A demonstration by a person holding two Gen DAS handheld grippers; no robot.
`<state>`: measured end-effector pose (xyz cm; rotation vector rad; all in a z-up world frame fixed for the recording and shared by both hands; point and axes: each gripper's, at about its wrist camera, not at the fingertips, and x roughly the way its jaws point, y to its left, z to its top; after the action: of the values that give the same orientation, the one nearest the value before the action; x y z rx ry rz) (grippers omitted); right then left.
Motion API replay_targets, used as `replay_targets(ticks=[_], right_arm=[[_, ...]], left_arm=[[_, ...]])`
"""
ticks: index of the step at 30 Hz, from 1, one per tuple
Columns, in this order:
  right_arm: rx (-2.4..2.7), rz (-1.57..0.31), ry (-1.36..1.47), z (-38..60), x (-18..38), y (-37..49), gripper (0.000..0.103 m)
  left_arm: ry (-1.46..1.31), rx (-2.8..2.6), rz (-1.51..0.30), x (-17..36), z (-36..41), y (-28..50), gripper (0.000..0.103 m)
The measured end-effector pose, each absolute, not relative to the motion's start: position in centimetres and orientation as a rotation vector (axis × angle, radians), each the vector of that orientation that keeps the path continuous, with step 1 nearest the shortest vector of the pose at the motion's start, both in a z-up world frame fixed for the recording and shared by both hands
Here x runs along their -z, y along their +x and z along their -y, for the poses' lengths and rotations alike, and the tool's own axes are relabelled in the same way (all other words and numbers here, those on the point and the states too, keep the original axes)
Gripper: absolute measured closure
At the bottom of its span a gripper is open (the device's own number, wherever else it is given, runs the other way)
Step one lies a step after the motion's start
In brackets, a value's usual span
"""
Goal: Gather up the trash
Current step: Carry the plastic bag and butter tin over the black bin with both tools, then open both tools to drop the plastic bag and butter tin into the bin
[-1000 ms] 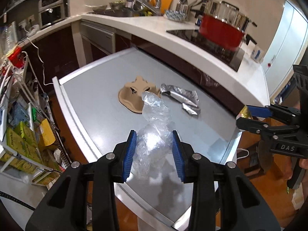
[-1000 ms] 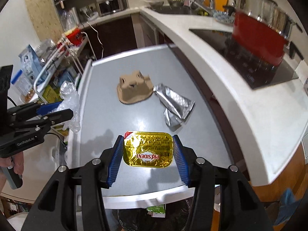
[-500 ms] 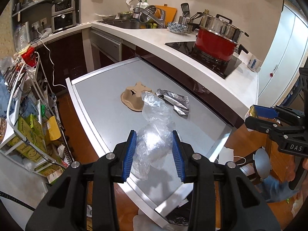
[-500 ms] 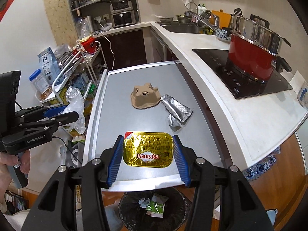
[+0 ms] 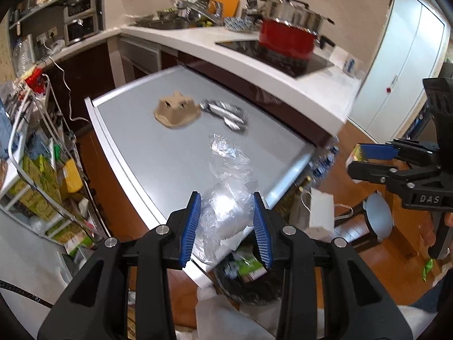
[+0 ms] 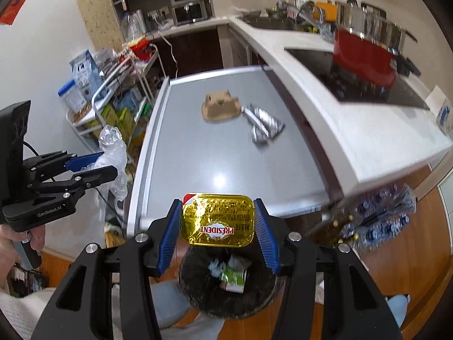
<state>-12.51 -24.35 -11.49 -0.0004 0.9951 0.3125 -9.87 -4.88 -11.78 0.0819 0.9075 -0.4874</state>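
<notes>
My left gripper point(image 5: 226, 226) is shut on a crumpled clear plastic bag point(image 5: 226, 195), held past the near end of the grey table point(image 5: 158, 144). It also shows in the right wrist view point(image 6: 90, 167) with the bag point(image 6: 113, 155). My right gripper point(image 6: 218, 223) is shut on a gold PRESIDENT butter wrapper point(image 6: 218, 221), held above the black trash bin point(image 6: 226, 286). The bin also shows in the left wrist view point(image 5: 249, 283). A brown cardboard cup holder point(image 5: 175, 110) and a silver foil wrapper point(image 5: 229, 113) lie on the table.
A white counter point(image 5: 254, 56) with a red pot point(image 5: 286, 36) on a hob runs along the table's right side. A wire rack point(image 5: 34, 153) full of packages stands left. A pack of bottles point(image 6: 379, 215) and a small stool point(image 5: 376, 215) stand on the wooden floor.
Both grippers have pulled back from the table and away past its near end, each holding its item. The trash bin has come into view below them.
</notes>
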Motion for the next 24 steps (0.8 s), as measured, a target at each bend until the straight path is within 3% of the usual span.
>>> replay_targets(ticks=[24], right_arm=[[-0.263,-1.264,-0.008,25.6,24.3,-15.5,0.053]], left_arm=[[0.187,0.568,-1.125,22.2,11.0,-14.6,0.065]])
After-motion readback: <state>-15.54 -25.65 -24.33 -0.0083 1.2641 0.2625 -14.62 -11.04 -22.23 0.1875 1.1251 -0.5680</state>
